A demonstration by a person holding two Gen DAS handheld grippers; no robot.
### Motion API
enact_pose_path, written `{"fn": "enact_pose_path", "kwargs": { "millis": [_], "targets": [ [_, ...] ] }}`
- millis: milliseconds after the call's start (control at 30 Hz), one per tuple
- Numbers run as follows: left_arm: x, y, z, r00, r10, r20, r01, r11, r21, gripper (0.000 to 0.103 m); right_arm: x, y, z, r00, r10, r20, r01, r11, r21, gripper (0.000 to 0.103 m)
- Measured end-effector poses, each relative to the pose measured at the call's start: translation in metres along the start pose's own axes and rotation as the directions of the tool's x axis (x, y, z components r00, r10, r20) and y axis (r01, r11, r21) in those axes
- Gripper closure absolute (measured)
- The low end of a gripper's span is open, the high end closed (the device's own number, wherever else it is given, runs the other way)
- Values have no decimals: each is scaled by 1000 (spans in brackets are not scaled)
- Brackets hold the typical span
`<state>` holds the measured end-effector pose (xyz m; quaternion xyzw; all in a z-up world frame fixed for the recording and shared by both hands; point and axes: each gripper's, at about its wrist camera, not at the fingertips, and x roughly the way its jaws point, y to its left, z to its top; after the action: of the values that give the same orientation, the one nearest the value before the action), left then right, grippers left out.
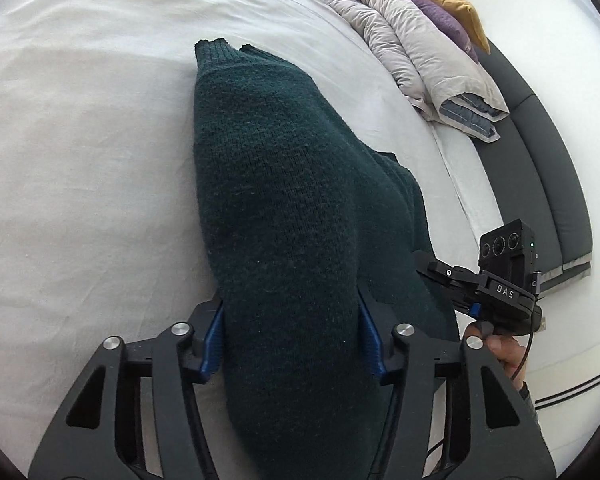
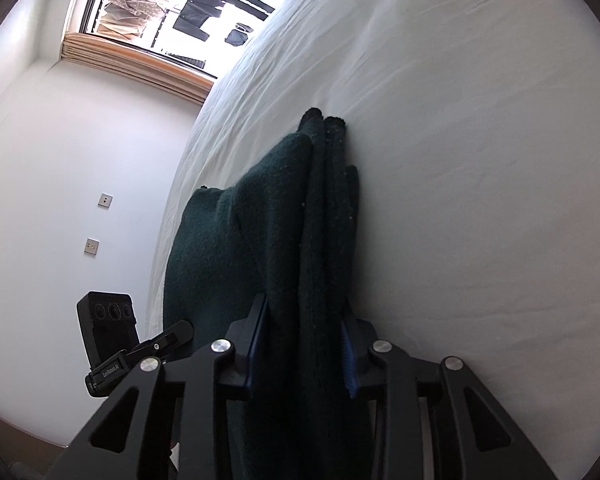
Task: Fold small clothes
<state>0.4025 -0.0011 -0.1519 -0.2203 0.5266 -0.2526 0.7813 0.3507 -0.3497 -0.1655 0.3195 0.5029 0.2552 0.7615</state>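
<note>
A dark green knit sweater (image 1: 268,168) lies in a long folded bundle on the white bed sheet (image 1: 80,140), cuffs pointing away from me. My left gripper (image 1: 290,312) is shut on its near end, and thick fabric fills the gap between the blue pads. In the right wrist view the same sweater (image 2: 220,248) shows several stacked layers on the sheet (image 2: 480,160). My right gripper (image 2: 306,308) is shut on those layers at their near edge. Each gripper's camera housing shows in the other view: the right one (image 1: 506,248) held by a hand (image 1: 504,350), the left one (image 2: 108,320).
A folded grey duvet (image 1: 412,52) with purple (image 1: 444,20) and mustard pillows (image 1: 456,4) lies at the bed's far right, against a dark padded headboard (image 1: 548,168). The right wrist view shows a white wall with switch plates (image 2: 91,246) and a window (image 2: 172,4).
</note>
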Motion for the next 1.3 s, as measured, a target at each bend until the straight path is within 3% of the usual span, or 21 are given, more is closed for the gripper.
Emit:
{"fn": "enact_pose_path", "kwargs": {
  "millis": [133, 433, 633, 1000, 1133, 1300],
  "targets": [
    [-8, -27, 3, 997, 77, 24, -79, 993, 91, 66, -8, 17, -2, 998, -57, 30, 59, 997, -58, 77],
    [-70, -55, -13, 983, 141, 118, -159, 974, 162, 67, -29, 80, -25, 992, -91, 85, 104, 981, -163, 79],
    [-135, -55, -27, 964, 189, 189, -225, 955, 193, 67, -24, 126, -51, 994, -55, 96, 72, 979, -191, 79],
    [-225, 18, -68, 945, 245, 215, -276, 953, 125, 67, 26, 199, -105, 1000, -7, 22, 12, 974, -228, 79],
    [-236, 59, -87, 944, 269, 189, -289, 954, 85, 67, 53, 208, -122, 1000, -28, -11, 25, 972, -232, 79],
    [-219, 95, -94, 953, 262, 149, -273, 961, 53, 65, 86, 193, -133, 998, -47, -33, 41, 984, -174, 79]
  ]
}}
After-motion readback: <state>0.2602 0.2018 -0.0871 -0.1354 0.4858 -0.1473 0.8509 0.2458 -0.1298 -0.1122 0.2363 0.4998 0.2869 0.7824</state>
